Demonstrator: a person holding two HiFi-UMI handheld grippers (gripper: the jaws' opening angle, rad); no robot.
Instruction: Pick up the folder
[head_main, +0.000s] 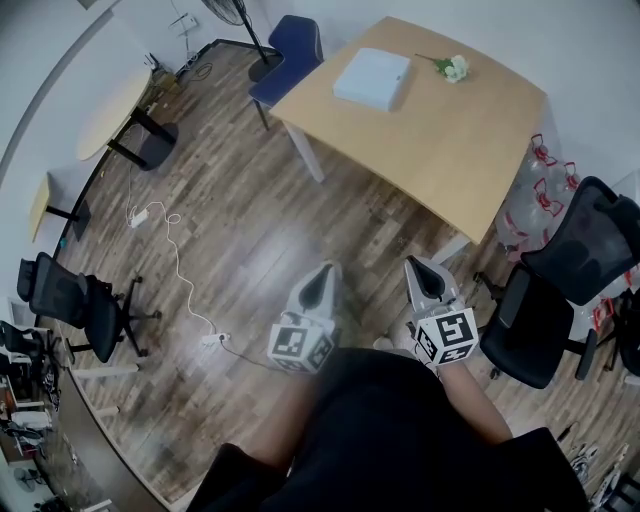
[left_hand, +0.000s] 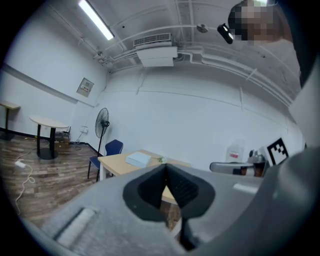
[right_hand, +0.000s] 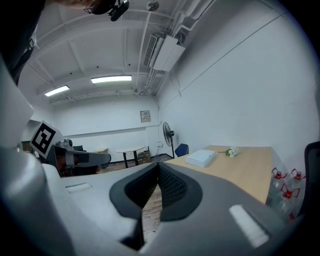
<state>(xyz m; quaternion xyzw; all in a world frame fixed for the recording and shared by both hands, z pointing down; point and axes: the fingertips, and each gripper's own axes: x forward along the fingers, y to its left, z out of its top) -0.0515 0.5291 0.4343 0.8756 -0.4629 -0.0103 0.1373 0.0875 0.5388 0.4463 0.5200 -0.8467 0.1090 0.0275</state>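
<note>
Table holds what seems the folder; left gripper and right gripper are closed, empty.

The white rectangular folder is showing pale against the light tan wooden table. The blue padded chair is contrasting with the streaky brown plank floor. Black-and-white square markers are patterning the grey left gripper and right gripper.

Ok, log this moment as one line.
phase: pre-grasp | left claw: shut, empty | right claw: shut, empty | folder: on table, untouched
</note>
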